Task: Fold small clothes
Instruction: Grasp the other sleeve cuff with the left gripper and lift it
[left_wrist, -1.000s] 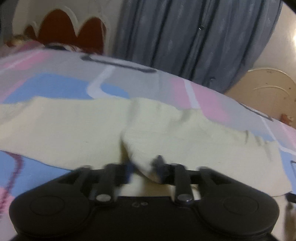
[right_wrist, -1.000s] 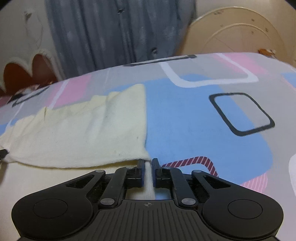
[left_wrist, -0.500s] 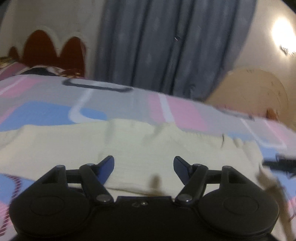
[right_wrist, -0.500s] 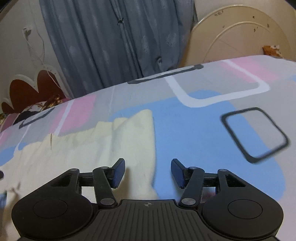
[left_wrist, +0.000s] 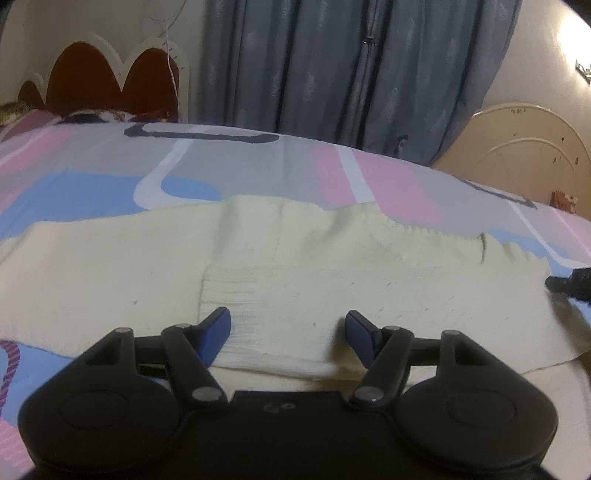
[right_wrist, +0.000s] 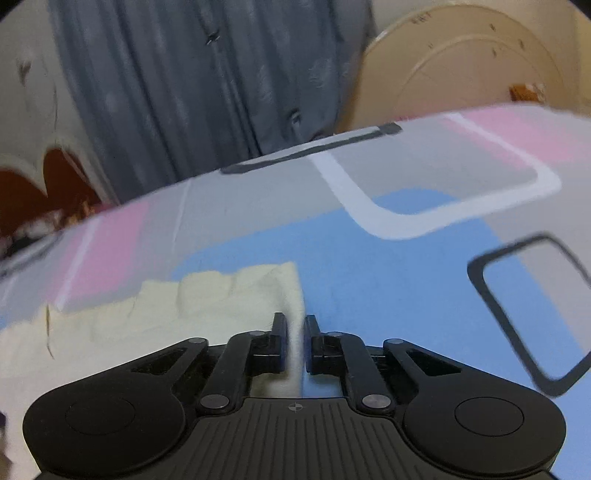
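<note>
Two grippers over cream garment spread on patterned bedsheet — left gripper spread wide above folded edge; right gripper pinched narrow on garment's right edge.

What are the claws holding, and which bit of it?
The right claw pinches the pale yellow cloth at its right edge. The left claw is open above the cloth, holding nothing.

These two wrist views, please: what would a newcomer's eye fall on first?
A pale yellow knit garment sprawls across the pastel-patterned bedsheet. The right gripper has its jaws nearly closed on the garment's edge, while the left gripper hangs open over the near hem.
</note>
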